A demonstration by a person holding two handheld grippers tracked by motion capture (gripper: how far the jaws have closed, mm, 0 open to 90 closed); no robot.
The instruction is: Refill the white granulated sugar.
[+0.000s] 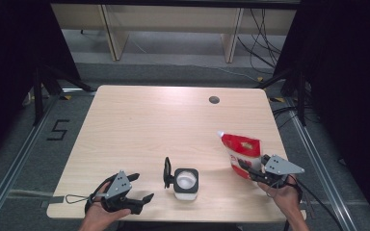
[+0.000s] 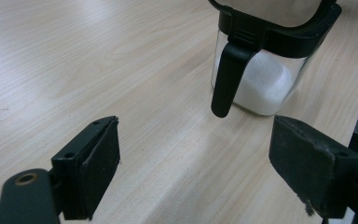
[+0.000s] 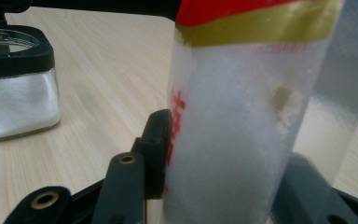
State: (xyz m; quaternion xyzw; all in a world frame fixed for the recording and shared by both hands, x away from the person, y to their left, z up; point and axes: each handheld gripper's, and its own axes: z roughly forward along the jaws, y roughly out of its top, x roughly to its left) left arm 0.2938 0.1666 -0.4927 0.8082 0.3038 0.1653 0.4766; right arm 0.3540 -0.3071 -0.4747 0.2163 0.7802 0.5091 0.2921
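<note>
A square glass jar (image 1: 186, 183) with a black rim holds white granules and stands near the table's front edge; its black lid (image 1: 167, 172) is flipped up on its left side. In the left gripper view the jar (image 2: 265, 70) stands just beyond my jaws. My left gripper (image 1: 142, 188) rests open left of the jar, with bare table between its fingers. My right gripper (image 1: 248, 171) is shut on a red and clear pouch (image 1: 241, 153) of white granules, held upright at the right. Up close, the pouch (image 3: 242, 140) sits between the pads (image 3: 156, 154).
The light wooden table (image 1: 149, 125) has a round cable hole (image 1: 214, 100) at the back right. Black frames and cables stand on the floor to both sides. A wooden shelf unit sits beyond the table.
</note>
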